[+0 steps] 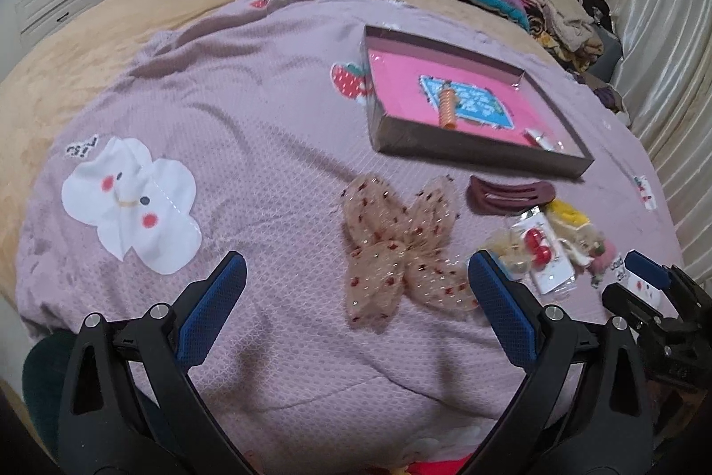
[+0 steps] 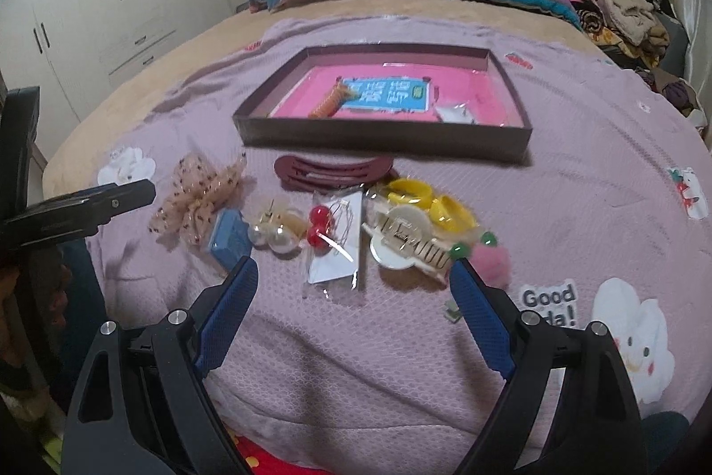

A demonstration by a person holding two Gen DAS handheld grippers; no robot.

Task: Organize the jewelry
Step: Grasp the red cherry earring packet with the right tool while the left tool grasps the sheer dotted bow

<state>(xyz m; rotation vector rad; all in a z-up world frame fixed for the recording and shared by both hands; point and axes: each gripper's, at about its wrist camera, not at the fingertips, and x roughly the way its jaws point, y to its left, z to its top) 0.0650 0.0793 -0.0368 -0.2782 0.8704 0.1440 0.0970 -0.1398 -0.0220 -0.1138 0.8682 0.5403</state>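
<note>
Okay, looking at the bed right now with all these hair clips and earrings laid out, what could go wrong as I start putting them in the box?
1. The pearl earrings, cherry earring packet and cream hair clip lie crowded together, so the open right gripper may snag a neighbour.
2. The mesh bow is floppy; the left gripper could pinch the purple blanket with it.
3. The box sits on soft bedding and may shift or tip.

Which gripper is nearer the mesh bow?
Left. The left gripper is open with the mesh bow lying between its fingers. The right gripper is open over the cherry earring card, the bow off to its left.
</note>
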